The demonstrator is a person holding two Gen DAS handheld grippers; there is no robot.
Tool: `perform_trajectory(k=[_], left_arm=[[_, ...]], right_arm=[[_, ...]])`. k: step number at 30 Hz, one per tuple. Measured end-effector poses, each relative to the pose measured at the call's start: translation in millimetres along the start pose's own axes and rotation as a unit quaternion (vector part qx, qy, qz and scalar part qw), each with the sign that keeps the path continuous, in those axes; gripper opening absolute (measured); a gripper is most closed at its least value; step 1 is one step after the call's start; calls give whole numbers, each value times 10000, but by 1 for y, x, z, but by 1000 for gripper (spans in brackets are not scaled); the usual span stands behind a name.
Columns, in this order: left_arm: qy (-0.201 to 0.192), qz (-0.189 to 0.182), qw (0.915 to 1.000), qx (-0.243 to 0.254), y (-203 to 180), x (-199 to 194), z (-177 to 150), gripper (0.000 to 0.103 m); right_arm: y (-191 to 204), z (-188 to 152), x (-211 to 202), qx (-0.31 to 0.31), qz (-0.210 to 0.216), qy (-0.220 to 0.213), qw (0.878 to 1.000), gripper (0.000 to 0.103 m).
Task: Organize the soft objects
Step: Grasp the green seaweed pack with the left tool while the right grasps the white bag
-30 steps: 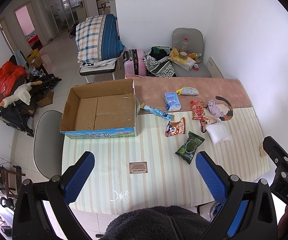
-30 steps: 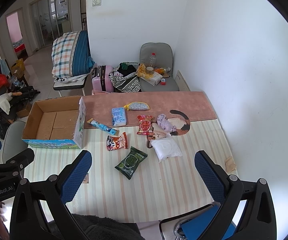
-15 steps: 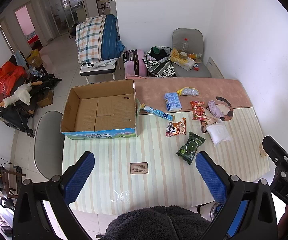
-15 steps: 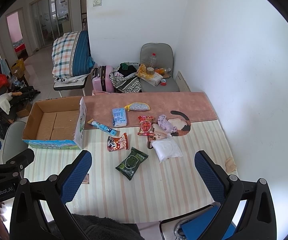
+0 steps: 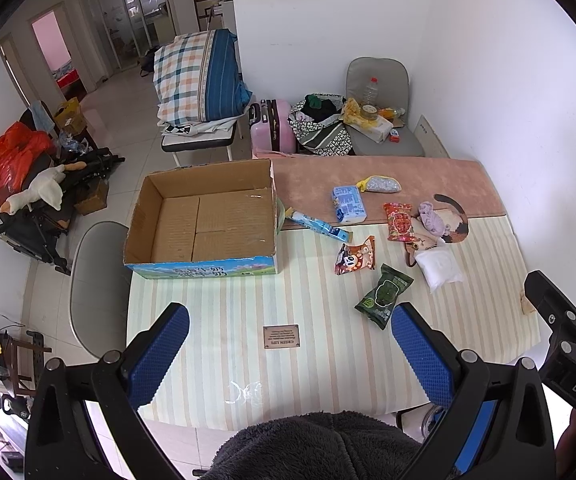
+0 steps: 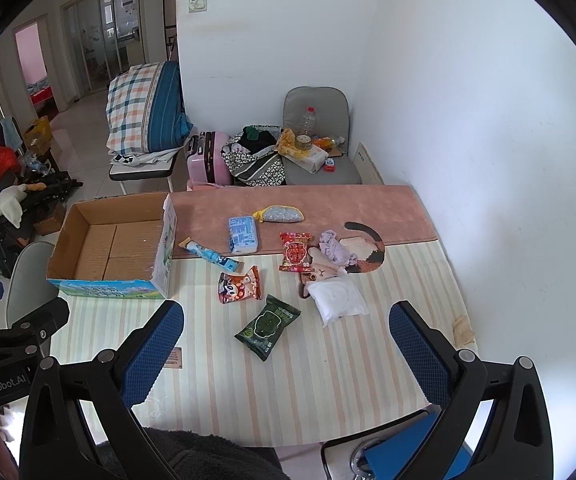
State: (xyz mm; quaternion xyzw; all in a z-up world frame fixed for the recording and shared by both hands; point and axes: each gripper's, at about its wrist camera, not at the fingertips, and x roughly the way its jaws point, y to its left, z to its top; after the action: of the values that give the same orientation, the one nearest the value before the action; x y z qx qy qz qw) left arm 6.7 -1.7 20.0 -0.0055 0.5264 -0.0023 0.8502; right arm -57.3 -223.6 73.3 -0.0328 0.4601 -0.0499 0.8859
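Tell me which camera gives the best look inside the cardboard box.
The left wrist view. It looks down into the cardboard box, showing the whole bare floor and all four walls; nothing is inside. The right wrist view shows the box off to the left at a slant, with its near right wall hiding part of the floor.

The cardboard box point(image 5: 204, 220) is matt brown corrugated board inside, with a glossy printed outer face, and stands on a striped cloth table cover point(image 5: 320, 360) beside a pink napped runner point(image 5: 428, 176). The green snack packet point(image 5: 384, 295) and orange snack packet point(image 5: 355, 257) are shiny crinkled plastic film. The left gripper point(image 5: 290, 350) and right gripper point(image 6: 286, 350) have matt black plastic frames with blue, finely dimpled rubbery pads point(image 5: 160, 354).
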Motion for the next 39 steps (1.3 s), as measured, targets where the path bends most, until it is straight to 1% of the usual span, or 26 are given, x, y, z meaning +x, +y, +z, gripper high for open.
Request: perform_trajectory(k=[3,5,8,9,10,11,13,14,15,16,17,18,20,22,23,24,26,28,29,31,33,34,36,37,38,39], left_arm=[[34,-40,10000,55,1,3,3,103],[30,-189,9997,148,0,11,7,103],[119,-256,9991,313,-8,40,14,103],[208,-236,9986,422,-13,55,15,103],[420,-225,9971,600,-21,77,19,103],[504,-257,9960,688,-27,88,18,103],[865,-261,9905,1039,-45,128,18,103],[961,-282,9885,1136,-52,143,15,102],[1080,-340,9853,1282,-63,165,15,102],[1173,-358,9830,1366,-71,180,14,100],[1278,-383,9803,1454,-80,195,13,96],[1460,-523,9755,1560,-93,218,12,93],[1689,-563,9688,1724,-113,247,9,80],[2025,-734,9581,1890,-137,283,7,78],[2123,-750,9544,1961,-147,297,6,78],[2322,-826,9466,2078,-162,318,2,78],[2501,-813,9405,2152,-178,343,-3,78],[2837,-867,9281,2249,-198,376,-10,78],[2954,-845,9243,2264,-204,390,-14,78],[3263,-849,9139,2261,-216,418,-23,78],[3467,-815,9073,2234,-223,436,-31,78],[3512,-813,9069,2182,-224,442,-34,78],[3492,-738,9098,2120,-223,444,-39,62],[3427,-689,9132,2096,-222,444,-39,55],[3405,-721,9161,1990,-220,444,-40,52],[3454,-746,9182,1791,-214,443,-41,51]], right_arm=[[0,-1,1,71,28,52,10000,103],[-4,2,10,195,63,136,9997,103],[-12,1,34,353,-44,350,9988,103],[-18,0,45,448,-57,468,9979,103],[-25,-3,60,542,-56,588,9968,103],[-33,-5,74,621,-53,741,9953,103],[-50,-12,105,812,-16,1032,9913,103],[-58,-15,121,893,-3,1190,9889,103],[-67,-21,140,972,1,1356,9860,103],[-76,-29,156,1044,10,1433,9842,103],[-84,-33,172,1096,6,1512,9824,103],[-92,-39,189,1119,-53,1618,9804,103],[-107,-47,217,1143,-59,1740,9781,103],[-117,-55,248,1099,-141,1914,9752,103],[-123,-58,263,1068,-120,1965,9746,103],[-127,-60,278,1020,-133,2040,9735,103],[-135,-62,307,931,-158,2215,9706,103],[-138,-61,331,860,-116,2350,9681,103],[-139,-60,344,816,-121,2436,9664,103],[-144,-57,370,702,-68,2567,9639,103],[-145,-51,392,554,-18,2680,9618,103],[-145,-48,403,443,35,2767,9599,103],[-144,-42,425,236,121,2872,9575,103],[-142,-39,437,100,162,2943,9555,103],[-139,-36,450,-89,228,3038,9524,103],[-137,-35,459,-232,291,3113,9496,103]])
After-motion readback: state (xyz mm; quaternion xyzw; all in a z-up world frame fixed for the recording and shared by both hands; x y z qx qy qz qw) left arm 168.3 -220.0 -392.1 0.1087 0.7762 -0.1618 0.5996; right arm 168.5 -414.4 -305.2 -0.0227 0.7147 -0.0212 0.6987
